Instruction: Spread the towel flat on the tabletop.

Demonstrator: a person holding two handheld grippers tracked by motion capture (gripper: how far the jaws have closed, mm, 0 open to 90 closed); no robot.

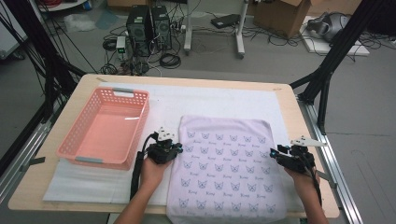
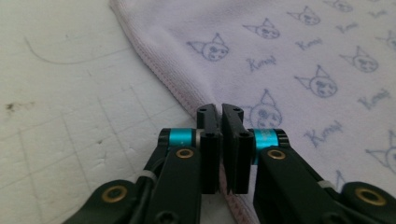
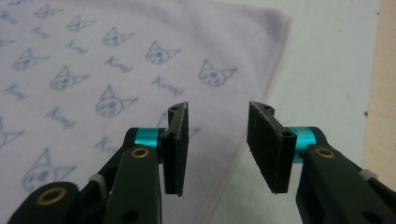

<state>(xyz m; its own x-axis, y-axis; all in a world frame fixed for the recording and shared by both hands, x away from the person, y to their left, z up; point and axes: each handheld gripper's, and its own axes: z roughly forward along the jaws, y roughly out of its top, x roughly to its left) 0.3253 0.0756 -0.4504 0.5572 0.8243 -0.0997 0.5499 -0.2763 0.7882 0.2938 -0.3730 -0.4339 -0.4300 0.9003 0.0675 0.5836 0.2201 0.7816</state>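
A lilac towel printed with small cat faces lies flat on the white mat, its near end hanging over the table's front edge. My left gripper sits at the towel's left edge. In the left gripper view its jaws stand together on the pink-stitched hem of the towel, with the gripper shut on that edge. My right gripper is at the towel's right edge. In the right gripper view it stands open just above the hem of the towel, and nothing is between its pads.
A pink plastic basket with nothing in it stands at the left on the white mat. Bare wooden table runs along the right of the mat. Black frame legs, cables and computer towers stand on the floor beyond.
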